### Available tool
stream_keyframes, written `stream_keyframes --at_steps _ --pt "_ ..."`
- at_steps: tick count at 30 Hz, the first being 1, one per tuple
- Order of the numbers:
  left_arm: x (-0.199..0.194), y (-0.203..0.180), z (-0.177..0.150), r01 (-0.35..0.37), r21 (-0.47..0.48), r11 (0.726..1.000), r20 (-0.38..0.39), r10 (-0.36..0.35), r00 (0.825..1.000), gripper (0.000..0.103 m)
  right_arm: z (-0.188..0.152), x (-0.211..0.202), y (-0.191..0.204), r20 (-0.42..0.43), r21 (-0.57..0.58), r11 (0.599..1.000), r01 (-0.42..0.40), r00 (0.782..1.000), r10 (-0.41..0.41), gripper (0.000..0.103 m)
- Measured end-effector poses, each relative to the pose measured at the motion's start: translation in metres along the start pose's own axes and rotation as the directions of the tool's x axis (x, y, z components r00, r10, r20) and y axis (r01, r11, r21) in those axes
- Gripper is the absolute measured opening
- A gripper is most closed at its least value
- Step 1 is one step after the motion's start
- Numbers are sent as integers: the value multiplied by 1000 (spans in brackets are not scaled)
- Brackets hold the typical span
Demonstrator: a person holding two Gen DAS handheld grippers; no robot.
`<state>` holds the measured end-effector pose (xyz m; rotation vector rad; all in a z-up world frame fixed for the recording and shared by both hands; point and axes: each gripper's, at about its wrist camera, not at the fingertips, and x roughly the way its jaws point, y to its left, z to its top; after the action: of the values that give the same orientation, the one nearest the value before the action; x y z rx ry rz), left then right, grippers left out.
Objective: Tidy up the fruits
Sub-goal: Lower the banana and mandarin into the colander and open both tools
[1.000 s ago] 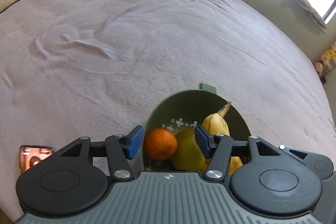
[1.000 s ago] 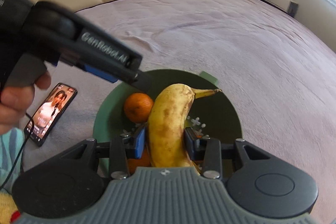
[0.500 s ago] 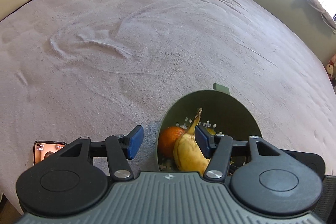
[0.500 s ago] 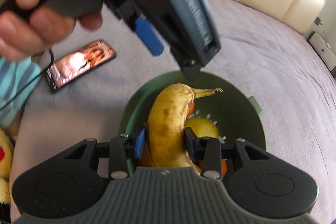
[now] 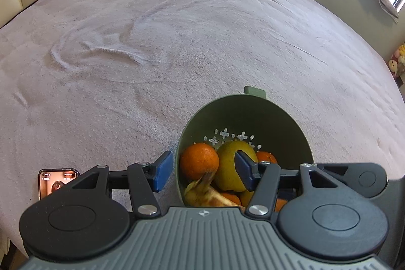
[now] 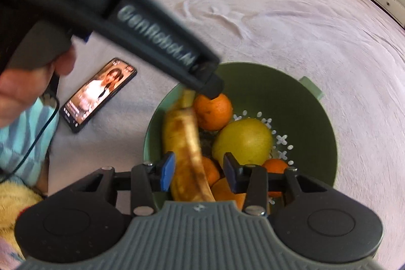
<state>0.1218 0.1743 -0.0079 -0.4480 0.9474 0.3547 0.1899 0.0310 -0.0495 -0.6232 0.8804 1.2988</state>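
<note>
both grippers over green colander (image 6: 316, 103). right gripper (image 6: 198, 172) jaws just opened, banana (image 6: 186, 151) loose between them. left gripper (image 5: 202, 171) apart, straddling colander rim, gripping nothing.

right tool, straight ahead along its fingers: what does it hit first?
Most likely the banana, lying in the green bowl between the right tool's fingers, whose jaws have just been opening off it. Depth is unclear; an orange lies beside it.
</note>
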Motion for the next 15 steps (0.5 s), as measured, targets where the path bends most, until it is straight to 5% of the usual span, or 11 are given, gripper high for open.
stream_keyframes --at_steps 15 --pt "-15 -9 -13 4 60 998 6 -4 1000 66 -3 -24 3 7 135 985 111 994 -113 55"
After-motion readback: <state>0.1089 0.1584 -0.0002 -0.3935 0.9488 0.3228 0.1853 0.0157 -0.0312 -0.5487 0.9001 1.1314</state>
